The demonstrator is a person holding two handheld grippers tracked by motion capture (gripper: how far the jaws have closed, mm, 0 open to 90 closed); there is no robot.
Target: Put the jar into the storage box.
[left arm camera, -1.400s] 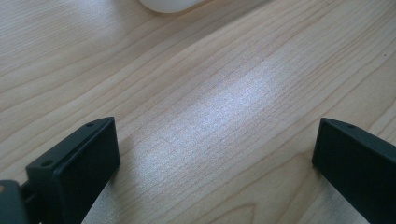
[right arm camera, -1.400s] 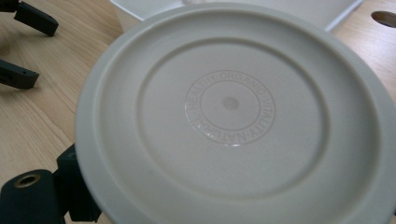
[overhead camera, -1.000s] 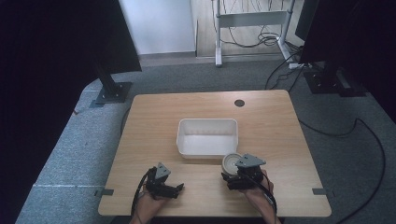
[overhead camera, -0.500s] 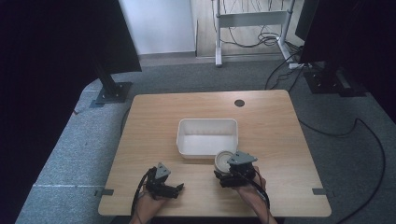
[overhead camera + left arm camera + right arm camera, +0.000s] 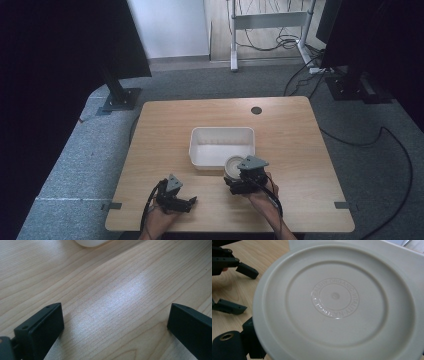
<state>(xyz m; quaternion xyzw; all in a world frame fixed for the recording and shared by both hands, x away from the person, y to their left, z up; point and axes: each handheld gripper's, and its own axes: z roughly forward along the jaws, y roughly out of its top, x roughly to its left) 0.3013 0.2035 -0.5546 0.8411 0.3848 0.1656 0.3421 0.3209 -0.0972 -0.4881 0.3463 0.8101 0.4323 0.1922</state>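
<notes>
The right gripper (image 5: pixel 239 181) is holding a round white plastic lid (image 5: pixel 234 165) at the near right corner of the white rectangular tub (image 5: pixel 221 145), which is sitting at the middle of the desk (image 5: pixel 290 150). In the right gripper view the lid (image 5: pixel 337 302) is showing a smooth, matte face with raised concentric rings and an embossed ring of lettering at its centre (partly legible, something like "ORGANIC VITALITY"). Its fingers are closing on the lid's rim, one black finger (image 5: pixel 253 340) showing at the lid's lower left edge; the other is hidden behind the lid. The tub's white wall (image 5: pixel 392 252) is lying just behind the lid.

The left gripper (image 5: pixel 190 202) is resting low over the near left part of the desk, well apart from the tub. Its fingers (image 5: pixel 42 325) are standing wide apart with nothing between them, only bare pale wood grain (image 5: pixel 112 302) with a soft sheen. The tub's rounded corner (image 5: pixel 90 242) is peeking in at the far edge of that view.

The desk's light wooden top is lying open to the left, right and far side of the tub, and a small dark round cable hole (image 5: pixel 256 110) is sitting near the far edge.
</notes>
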